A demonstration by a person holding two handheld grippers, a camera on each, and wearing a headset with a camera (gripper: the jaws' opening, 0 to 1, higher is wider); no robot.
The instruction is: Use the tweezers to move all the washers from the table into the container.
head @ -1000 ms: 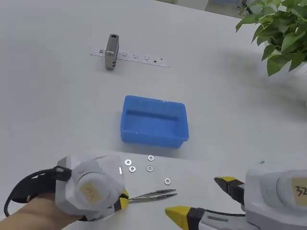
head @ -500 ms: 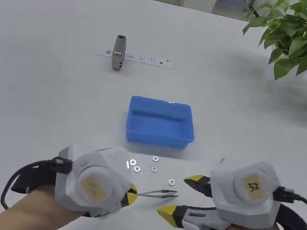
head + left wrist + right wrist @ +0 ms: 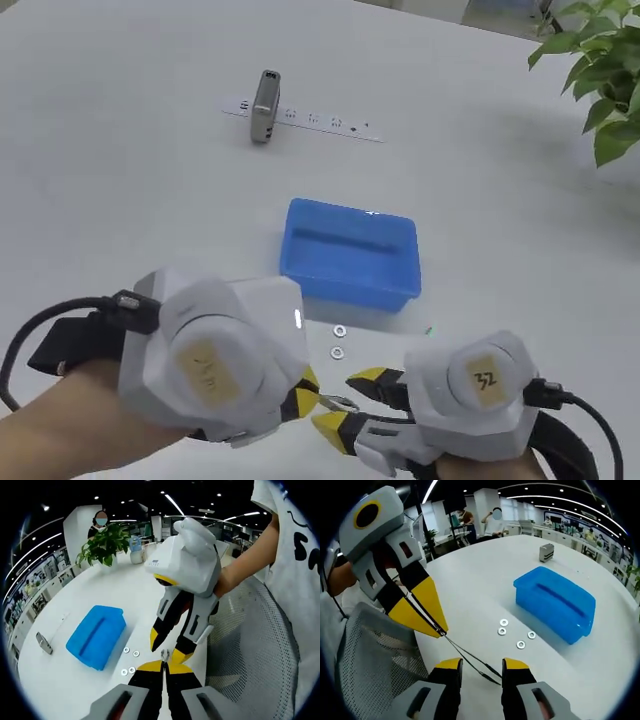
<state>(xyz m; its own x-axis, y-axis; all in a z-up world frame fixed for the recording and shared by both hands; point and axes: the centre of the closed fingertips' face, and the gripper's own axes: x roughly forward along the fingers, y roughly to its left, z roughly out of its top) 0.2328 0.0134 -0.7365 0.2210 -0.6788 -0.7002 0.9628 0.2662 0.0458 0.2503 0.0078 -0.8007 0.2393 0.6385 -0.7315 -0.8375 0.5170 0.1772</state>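
**A:** Nearest us, what has hold of what?

**B:** The left gripper [image 3: 303, 398] has its fingers clamped on the rear of the tweezers [image 3: 465, 655]. The right gripper [image 3: 335, 402] is spread wide, one finger on each side of the tweezers' front end. I can't tell whether either finger touches the metal.

**A:** So what makes the step go well?

**B:** I'd say the right fingers should close squarely across both tweezer arms, a little back from the points. The left should keep its hold until that grip is sure. A skewed pinch could twist the tips out of line.

**A:** And the washers?

**B:** The washers [image 3: 504, 622] lie on the counter [image 3: 130, 180] just beyond the tweezers, four in the right gripper view, all outside the container [image 3: 345, 290]. It stands just behind them. Farther off are a power strip [image 3: 310, 120] and a plant [image 3: 600, 80].

**A:** What has changed in the last second?

**B:** The right gripper was low at the right edge, well apart from the tweezers, and it has come in to straddle them. The left grip is unchanged. The washers haven't moved, though the left gripper now hides some of them from the head view.
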